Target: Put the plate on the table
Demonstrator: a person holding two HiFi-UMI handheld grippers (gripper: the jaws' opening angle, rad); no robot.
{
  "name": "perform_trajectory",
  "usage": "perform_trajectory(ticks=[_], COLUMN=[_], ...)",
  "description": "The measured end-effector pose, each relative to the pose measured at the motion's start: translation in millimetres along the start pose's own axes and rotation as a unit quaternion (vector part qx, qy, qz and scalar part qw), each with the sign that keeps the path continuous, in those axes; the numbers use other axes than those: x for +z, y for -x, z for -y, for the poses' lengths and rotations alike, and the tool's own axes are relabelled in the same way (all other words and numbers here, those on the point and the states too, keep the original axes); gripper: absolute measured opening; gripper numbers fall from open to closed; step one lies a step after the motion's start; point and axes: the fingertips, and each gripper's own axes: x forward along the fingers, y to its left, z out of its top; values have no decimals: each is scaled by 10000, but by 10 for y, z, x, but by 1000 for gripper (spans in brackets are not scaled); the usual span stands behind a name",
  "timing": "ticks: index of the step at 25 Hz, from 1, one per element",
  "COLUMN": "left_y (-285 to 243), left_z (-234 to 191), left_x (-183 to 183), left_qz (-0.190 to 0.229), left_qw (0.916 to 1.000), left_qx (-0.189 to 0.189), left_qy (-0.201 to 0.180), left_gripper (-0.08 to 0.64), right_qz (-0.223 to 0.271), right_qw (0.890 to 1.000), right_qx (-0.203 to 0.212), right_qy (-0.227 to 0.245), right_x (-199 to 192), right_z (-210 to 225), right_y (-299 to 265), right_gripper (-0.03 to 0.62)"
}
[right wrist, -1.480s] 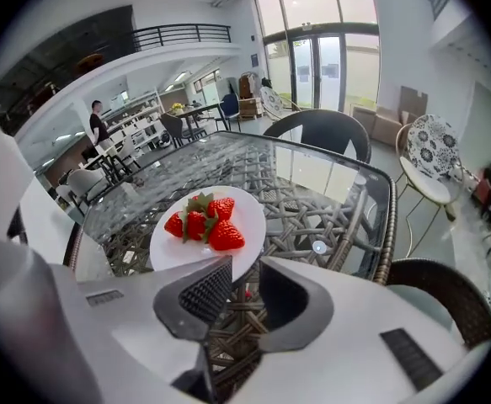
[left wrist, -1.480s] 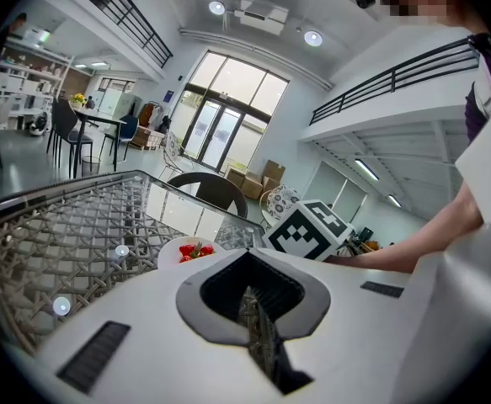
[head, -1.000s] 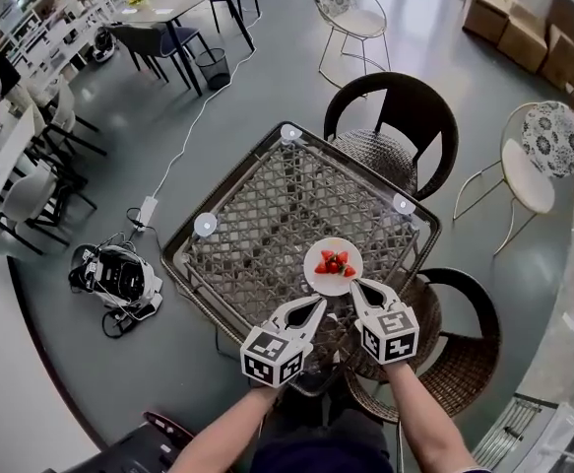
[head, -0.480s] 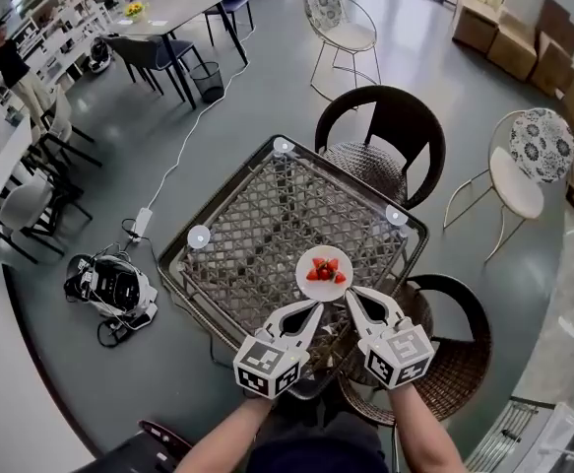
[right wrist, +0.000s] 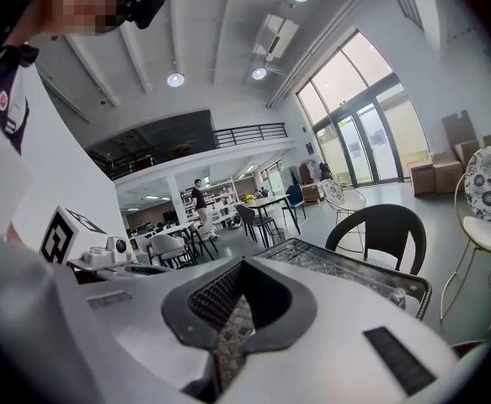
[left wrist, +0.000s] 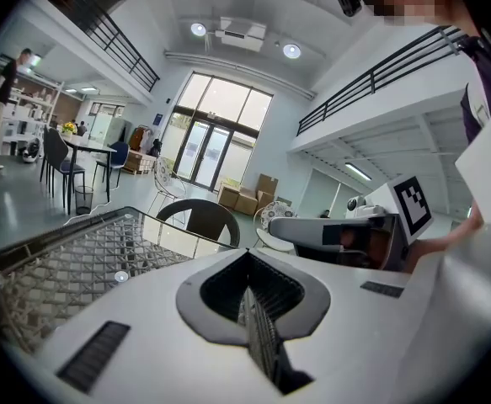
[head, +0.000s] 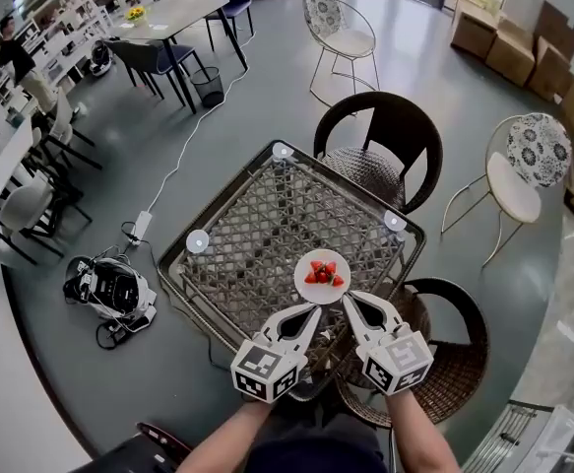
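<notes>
The left gripper (head: 309,312) and the right gripper (head: 350,304) each had their jaws pressed together with nothing between them, tips angled toward one another. The plate (head: 321,289) of strawberries (head: 323,273) sat on the lattice table (head: 257,215) near its front edge, just beyond both tips.
</notes>
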Motion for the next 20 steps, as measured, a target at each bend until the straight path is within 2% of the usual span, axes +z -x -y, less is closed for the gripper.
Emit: perform_trajectory(ticks=[20], left_y=[54], left_z=[11], left_x=[-41], left_qz=[-14], left_qw=[10000], left_qx=[9], left_qy=[47], left_gripper=[5], right_qz=[12], right_qw=[9999], right_qx=[-64], right_qy=[-94], right_x=[-14], right_z=[36], right_y=[-7], right_gripper=[5])
